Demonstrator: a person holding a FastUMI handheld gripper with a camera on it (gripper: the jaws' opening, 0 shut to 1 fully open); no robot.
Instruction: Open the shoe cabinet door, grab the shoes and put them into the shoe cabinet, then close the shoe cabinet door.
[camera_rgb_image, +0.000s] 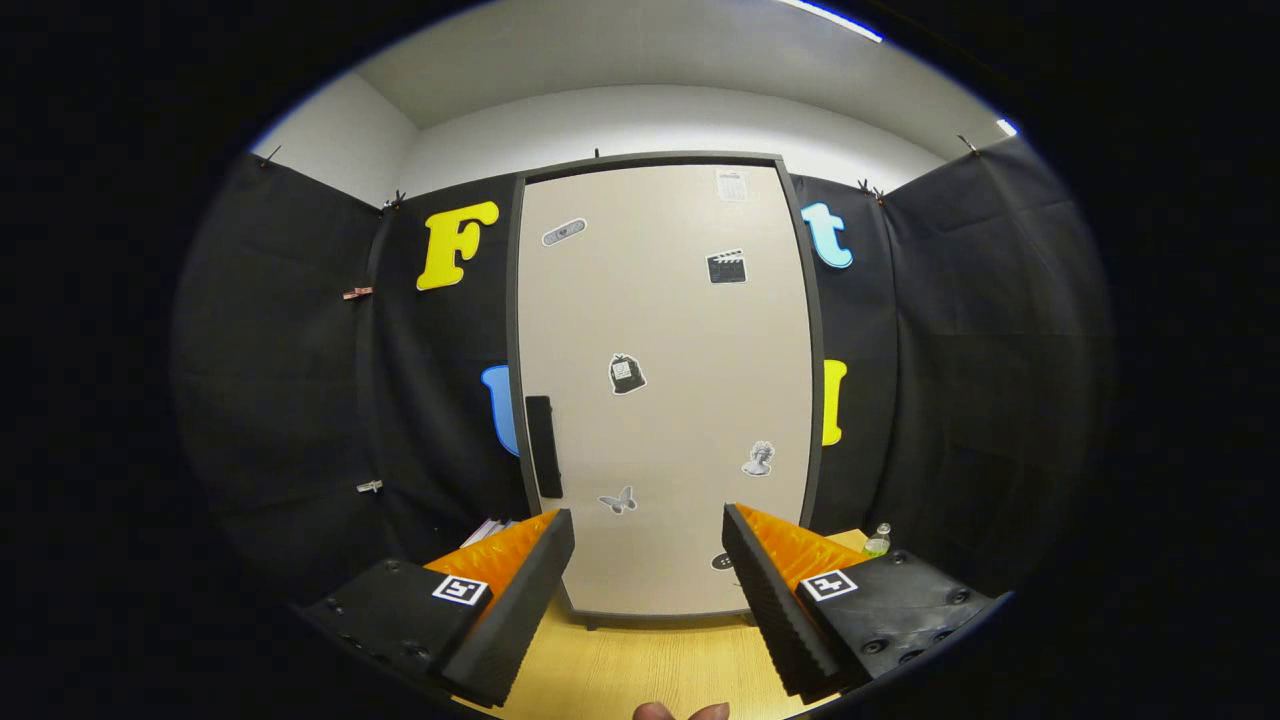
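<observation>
The shoe cabinet (665, 390) stands on the desk (640, 670), its door (680, 330) closed, handle (543, 446) at the door's left edge. A small bottle (877, 541) sits right of the cabinet; the parted tongs (648, 545) face the door, gripping nothing

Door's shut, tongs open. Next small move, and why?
Probably steer the tongs left and forward toward the black handle on the cabinet door. The door is closed, the open tongs hold nothing, and the handle sits beyond the left finger.
</observation>
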